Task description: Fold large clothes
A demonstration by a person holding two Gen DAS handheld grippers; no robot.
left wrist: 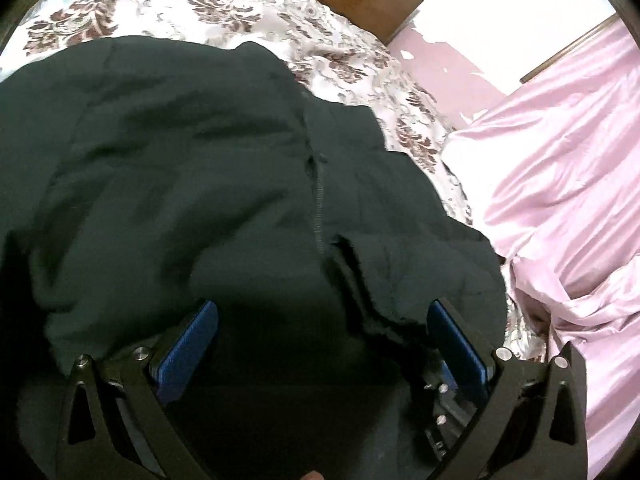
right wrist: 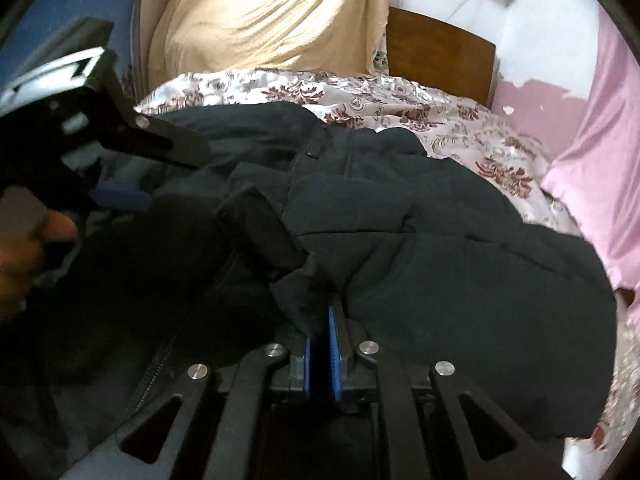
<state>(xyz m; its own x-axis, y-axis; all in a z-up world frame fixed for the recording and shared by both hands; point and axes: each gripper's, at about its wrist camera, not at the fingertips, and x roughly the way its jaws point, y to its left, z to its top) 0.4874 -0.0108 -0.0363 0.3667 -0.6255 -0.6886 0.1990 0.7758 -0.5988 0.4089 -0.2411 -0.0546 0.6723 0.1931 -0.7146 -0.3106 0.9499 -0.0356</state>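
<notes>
Bedroom: floral bedspread (left wrist: 224, 4), wooden headboard (right wrist: 440, 52)

A black padded jacket (right wrist: 400, 216) sprawls across a floral bedspread (right wrist: 440, 120), its zip running down at lower left. The right gripper (right wrist: 325, 320) pinches a fold of the jacket, blue pads all but together. At left, a hand (right wrist: 24, 256) holds the left gripper (right wrist: 160, 176) over the jacket. A yellow cloth (right wrist: 272, 12) hangs behind; pink fabric (right wrist: 600, 168) lies at right.
</notes>
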